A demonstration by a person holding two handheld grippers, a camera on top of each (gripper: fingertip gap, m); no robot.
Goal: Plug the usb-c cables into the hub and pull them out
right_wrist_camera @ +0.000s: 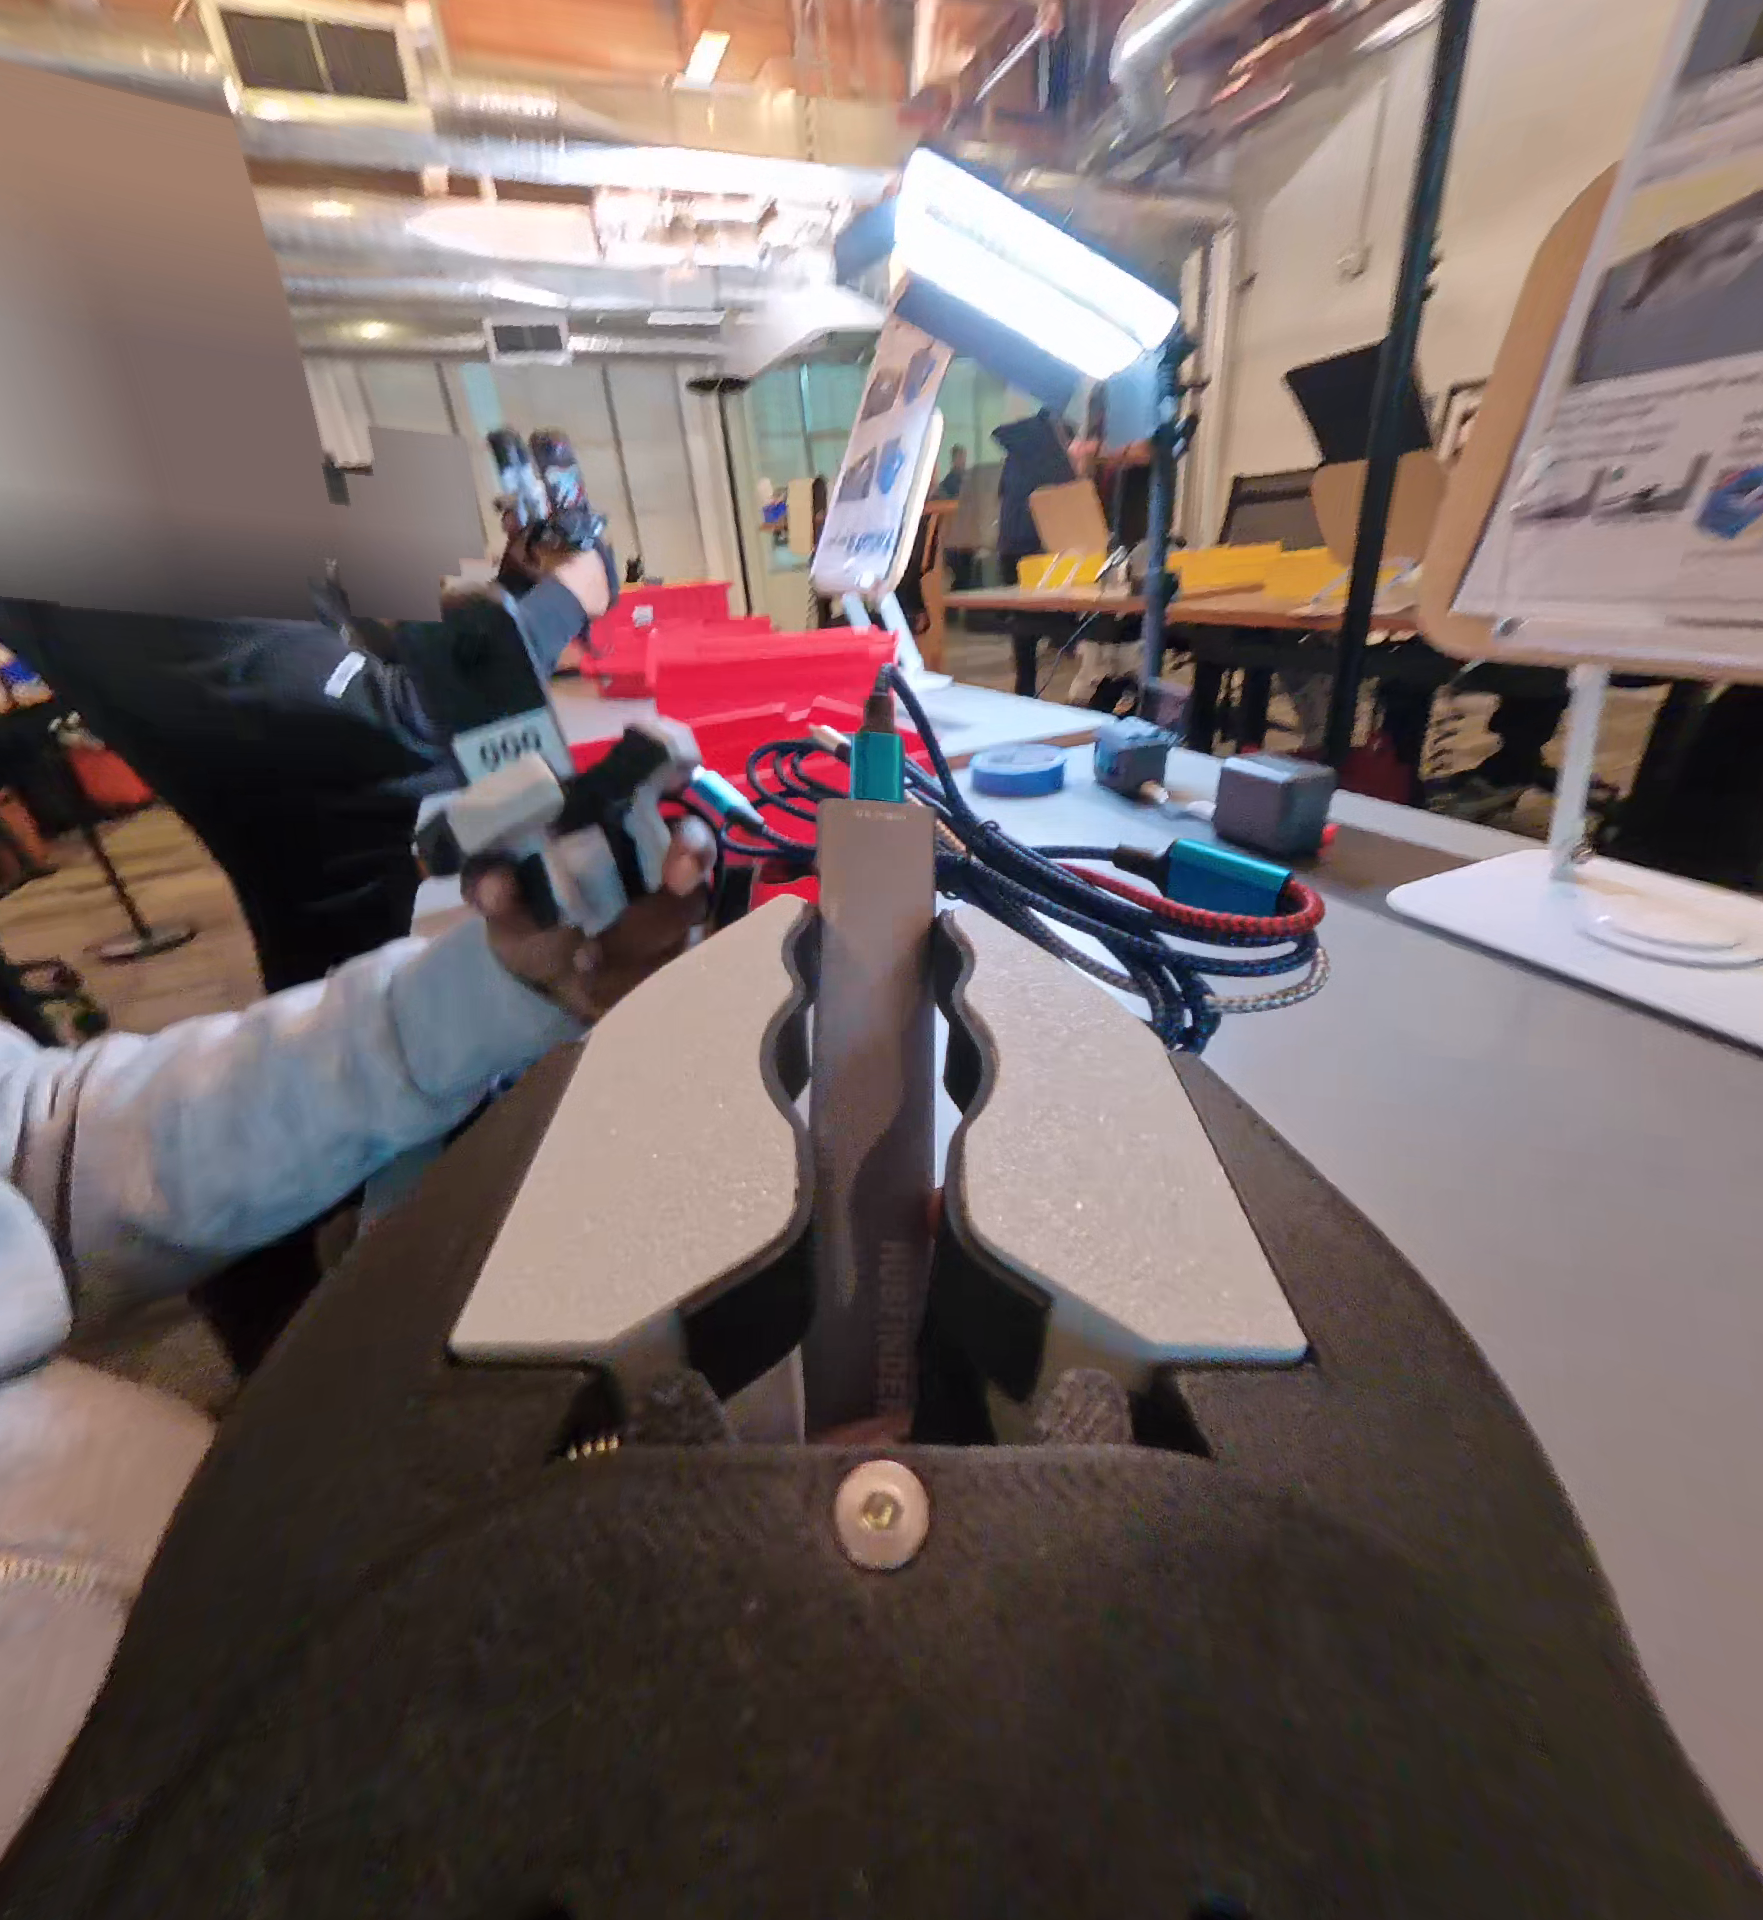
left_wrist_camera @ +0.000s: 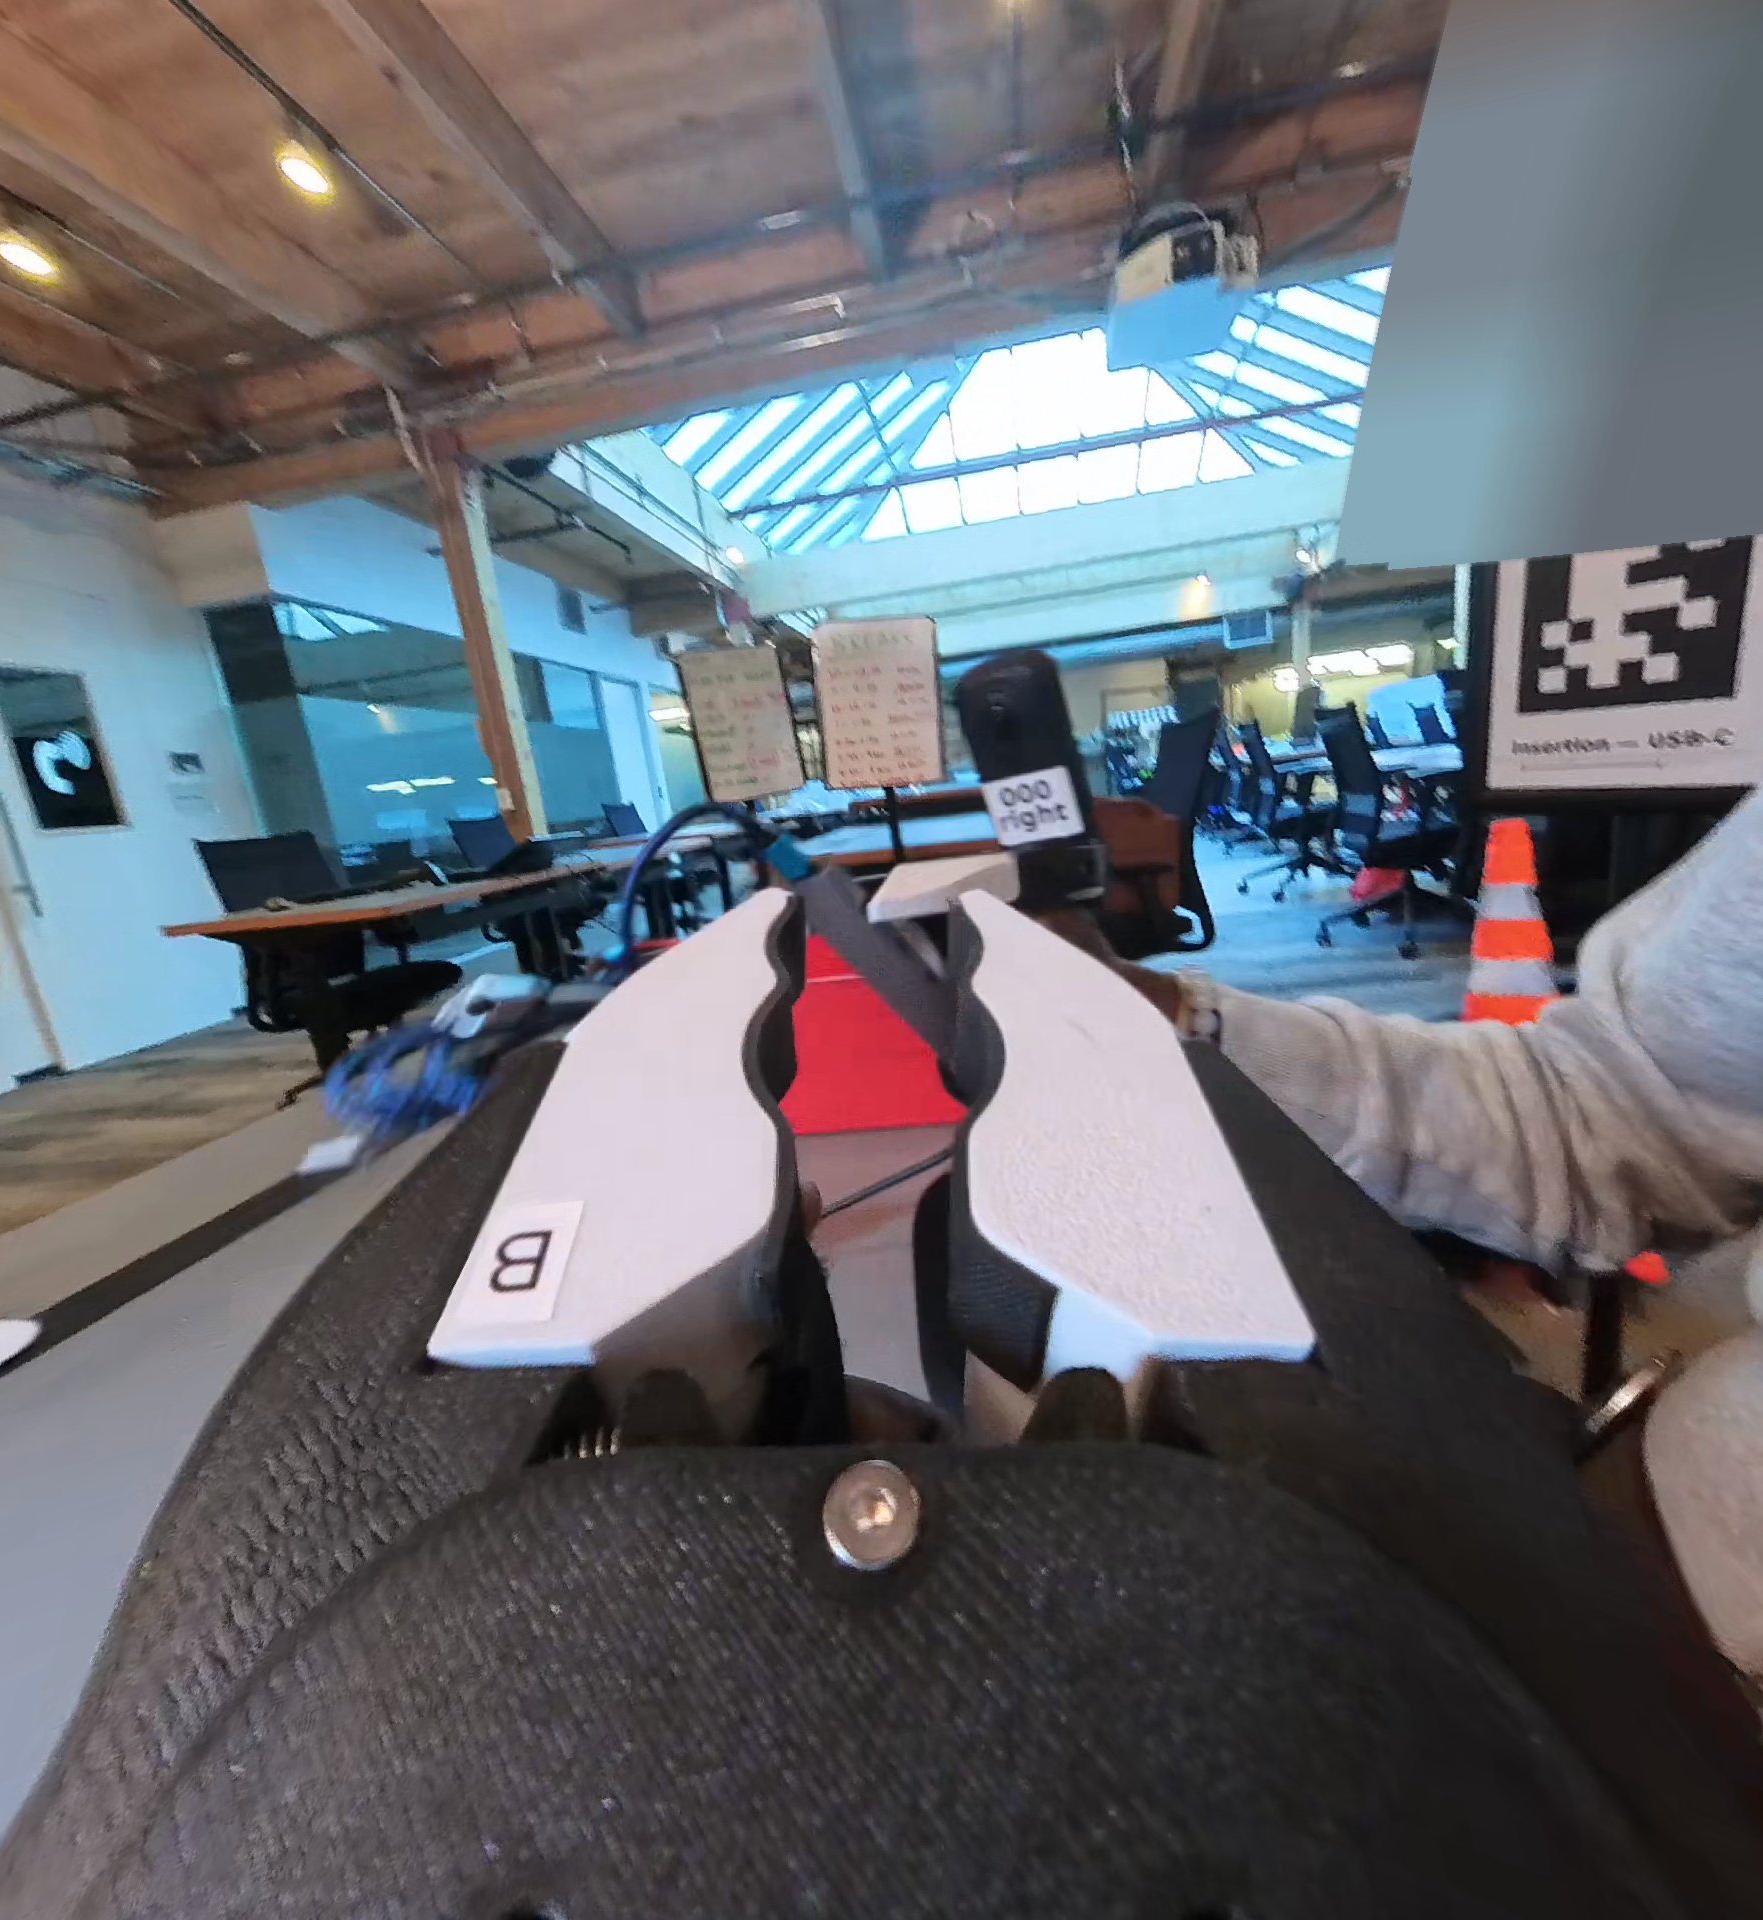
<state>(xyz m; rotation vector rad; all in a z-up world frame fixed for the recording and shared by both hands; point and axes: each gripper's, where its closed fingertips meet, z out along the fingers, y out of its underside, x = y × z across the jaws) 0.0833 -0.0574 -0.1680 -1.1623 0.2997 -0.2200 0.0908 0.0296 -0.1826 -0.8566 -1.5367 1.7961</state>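
Up front in my left wrist view, the left claw stands partly open, gripping nothing; the dark hub slants across the gap beyond its tips.

Over in my right wrist view, the right claw clamps that hub upright, a teal-ended cable plugged into its top. More braided cables lie coiled on the grey bench just behind.

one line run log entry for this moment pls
right hand-held gripper: shut on usb-c hub | teal usb-c plug: seated in hub end | left hand-held gripper: open, empty | spare cables: on table
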